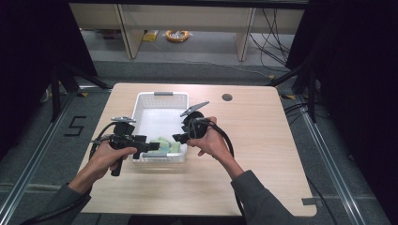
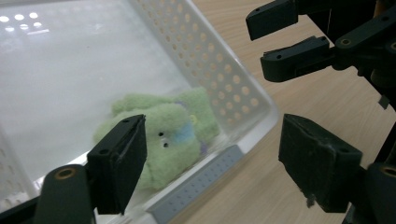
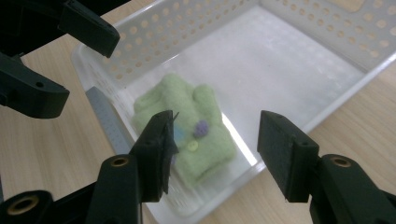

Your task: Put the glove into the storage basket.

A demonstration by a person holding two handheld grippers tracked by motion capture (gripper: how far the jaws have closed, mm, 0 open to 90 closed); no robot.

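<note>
Left gripper (image 2: pixel 210 163): jaws spread, empty, at the basket's near corner. Right gripper (image 3: pixel 212 154): likewise spread. Green plush garment (image 3: pixel 187 128): folded, inside white perforated basket (image 1: pixel 141 105) on table (image 1: pixel 263 140). Risk: a jaw snagging the rim could tip the basket.

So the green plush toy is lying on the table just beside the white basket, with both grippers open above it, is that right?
Not quite: the green plush toy lies inside the white basket, in its near corner, as the right gripper view shows. The left gripper and right gripper are indeed open above it.
</note>
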